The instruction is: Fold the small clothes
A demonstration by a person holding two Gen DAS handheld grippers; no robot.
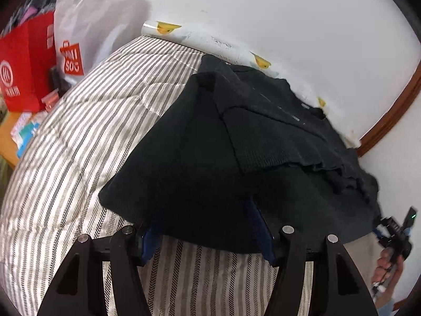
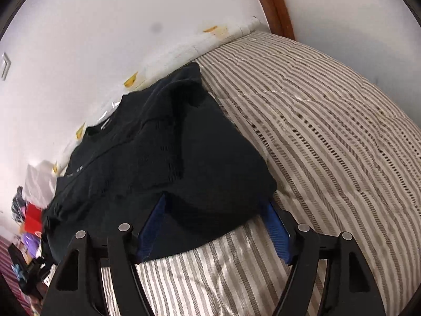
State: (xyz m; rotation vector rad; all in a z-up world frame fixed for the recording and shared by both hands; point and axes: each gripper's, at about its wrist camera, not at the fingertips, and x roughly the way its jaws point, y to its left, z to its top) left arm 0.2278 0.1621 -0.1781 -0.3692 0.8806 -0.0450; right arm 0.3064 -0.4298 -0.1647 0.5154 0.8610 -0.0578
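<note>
A black knit sweater (image 1: pixel 210 144) lies on the striped bedspread (image 1: pixel 92 131), partly folded, its far edge by the wall. It also shows in the right wrist view (image 2: pixel 171 163). My left gripper (image 1: pixel 205 221) is open, its blue fingers (image 1: pixel 259 229) wide apart at the sweater's near hem; the hem drapes over the fingertips. My right gripper (image 2: pixel 215 216) is open too, its blue fingers (image 2: pixel 154 223) spread at the other near corner of the hem, tips hidden under the cloth. The right gripper also shows at the far right of the left wrist view (image 1: pixel 394 231).
A white wall runs close behind the sweater. A red shopping bag (image 1: pixel 23 65) and a white plastic bag (image 1: pixel 86 31) stand at the bed's left end. A brown wooden frame (image 2: pixel 279 5) rises at the right end. Striped bedspread (image 2: pixel 329 131) stretches to the right.
</note>
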